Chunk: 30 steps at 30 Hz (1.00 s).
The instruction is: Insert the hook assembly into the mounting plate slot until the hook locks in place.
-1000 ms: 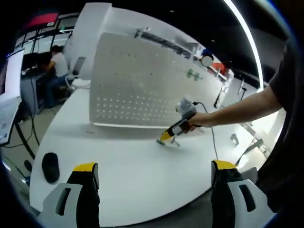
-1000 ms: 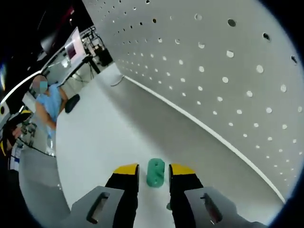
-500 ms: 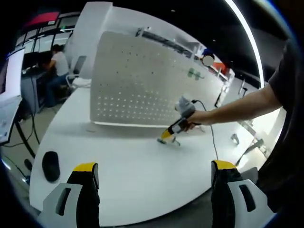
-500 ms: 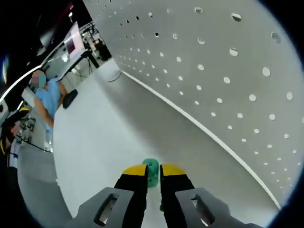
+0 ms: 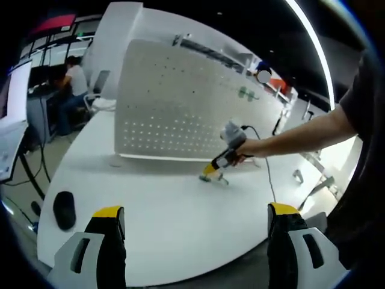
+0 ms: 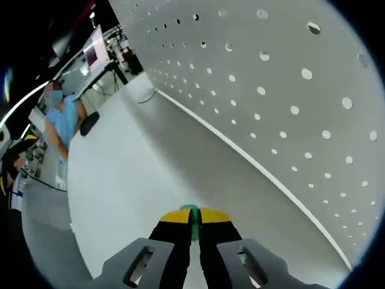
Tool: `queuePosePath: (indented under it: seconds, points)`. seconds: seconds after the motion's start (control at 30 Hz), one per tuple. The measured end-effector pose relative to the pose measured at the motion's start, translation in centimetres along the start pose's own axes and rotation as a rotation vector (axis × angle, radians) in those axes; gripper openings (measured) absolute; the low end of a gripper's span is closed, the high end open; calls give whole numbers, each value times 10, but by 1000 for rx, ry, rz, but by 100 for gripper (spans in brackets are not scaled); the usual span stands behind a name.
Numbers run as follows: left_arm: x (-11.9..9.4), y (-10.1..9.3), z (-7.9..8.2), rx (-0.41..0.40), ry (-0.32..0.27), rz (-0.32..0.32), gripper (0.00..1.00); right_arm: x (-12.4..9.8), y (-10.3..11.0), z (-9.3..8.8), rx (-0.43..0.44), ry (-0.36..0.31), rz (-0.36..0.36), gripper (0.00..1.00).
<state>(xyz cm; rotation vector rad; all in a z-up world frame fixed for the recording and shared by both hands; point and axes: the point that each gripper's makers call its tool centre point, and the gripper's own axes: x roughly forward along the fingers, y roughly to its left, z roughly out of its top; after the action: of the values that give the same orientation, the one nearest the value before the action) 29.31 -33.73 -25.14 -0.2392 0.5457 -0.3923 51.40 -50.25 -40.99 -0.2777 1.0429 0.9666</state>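
Right gripper (image 6: 191, 217): jaws closed on the green hook assembly (image 6: 191, 211), low at centre-bottom of the right gripper view, on the white table (image 6: 132, 174) just beside the base of the perforated mounting plate (image 6: 271, 78). Left gripper (image 5: 195, 220): jaws wide apart, holding nothing, above the table's near edge. In the left gripper view, the right gripper sits right of centre, before the plate.
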Motion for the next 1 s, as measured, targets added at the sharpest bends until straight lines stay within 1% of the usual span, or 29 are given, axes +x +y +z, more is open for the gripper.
queuePosePath:
  seconds: [0.17, 0.23, 0.33, 0.37, 0.47, 0.73, 0.9, 1.0]
  points:
    - [-2, 2, 2, -4, -11, 8, 100, -1, 3, 2, -26, 1, -5, 0]
    - [-3, 1, 1, -4, -10, 9, 100, -2, 2, 2, -57, 5, -21, 0]
    - [-4, 1, 0, -3, -10, 10, 100, -2, 4, 1, -32, 6, -14, 0]
    - [-5, 2, 0, -4, -11, 12, 100, -1, 5, 1, -37, 6, -16, 0]
    - [-6, 1, 1, -4, -13, 12, 100, -3, 6, 4, -76, 0, -33, 0]
    - [-8, -2, 6, 7, -27, 9, 100, -6, 8, 12, -62, -30, -35, 0]
    - [-10, -4, 10, 20, -35, 6, 100, -13, 10, 16, -69, -50, -44, 0]
    - [-11, -6, 15, 26, -51, 4, 100, -18, 10, 16, -68, -57, -48, 0]
